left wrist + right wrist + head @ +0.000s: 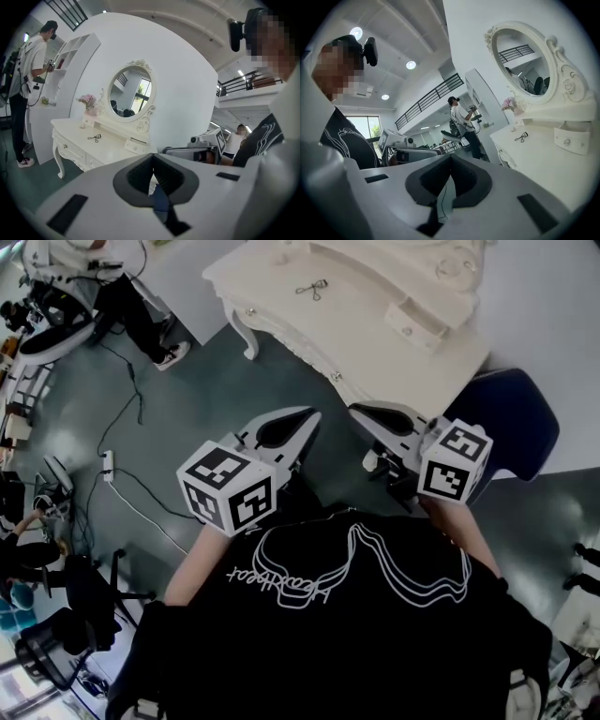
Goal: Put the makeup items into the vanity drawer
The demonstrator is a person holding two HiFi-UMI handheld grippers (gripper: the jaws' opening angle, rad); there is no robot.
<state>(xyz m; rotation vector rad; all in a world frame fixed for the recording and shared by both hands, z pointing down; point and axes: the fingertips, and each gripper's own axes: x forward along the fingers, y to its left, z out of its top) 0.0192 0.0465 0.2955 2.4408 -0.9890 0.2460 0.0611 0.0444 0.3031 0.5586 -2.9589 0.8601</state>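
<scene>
A black eyelash curler (311, 289) (94, 138) (521, 137) lies on top of the white vanity (375, 334) (70, 136) (543, 159). A small drawer (419, 322) (136, 146) (572, 138) with a knob sits on the top, below the mirror, and looks closed. My left gripper (307, 415) (152, 159) and right gripper (360, 412) (450, 158) are held side by side above the floor, well short of the vanity's front. Both are shut with nothing between their pads.
An oval mirror (130, 91) (525, 61) and pink flowers (86, 100) (508, 104) stand at the vanity's back. A dark blue stool (511, 418) sits to the right of it. Another person (94, 287) (28, 70) stands left of the vanity, with cables (122, 427) on the floor.
</scene>
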